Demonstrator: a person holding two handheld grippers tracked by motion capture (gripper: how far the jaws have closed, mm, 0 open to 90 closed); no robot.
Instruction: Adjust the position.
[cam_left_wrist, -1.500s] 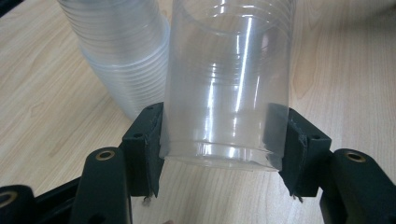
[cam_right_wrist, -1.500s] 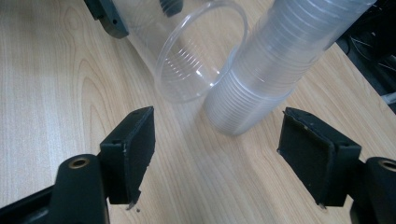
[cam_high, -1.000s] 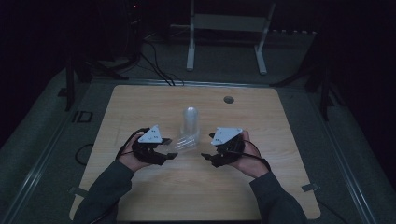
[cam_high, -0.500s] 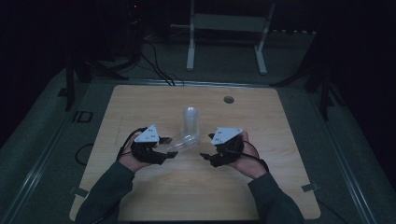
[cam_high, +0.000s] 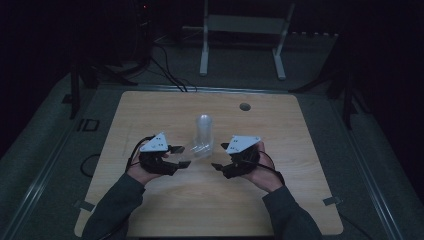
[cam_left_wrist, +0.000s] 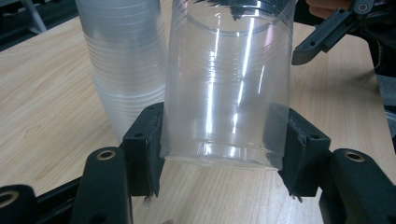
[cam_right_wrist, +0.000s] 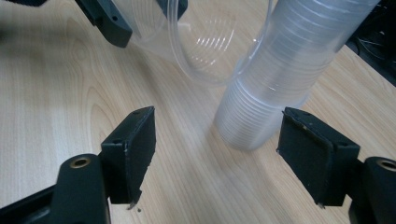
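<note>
Clear plastic cup (cam_left_wrist: 226, 84), gripped near its base between the pads of the left gripper (cam_left_wrist: 219, 154), lies tilted with its open mouth toward the stack of cups (cam_high: 203, 135), which stands upright at the centre of the wooden table (cam_high: 150, 110). The cup is transparent, with fine ridges round its wall; the stack is cloudier, its nested rims forming close bands. The right gripper (cam_right_wrist: 224, 163) hovers just beside the stack with its jaws apart and nothing between them. Bare tabletop extends well clear to every edge; a round hole (cam_high: 244, 106) lies near the far edge.
</note>
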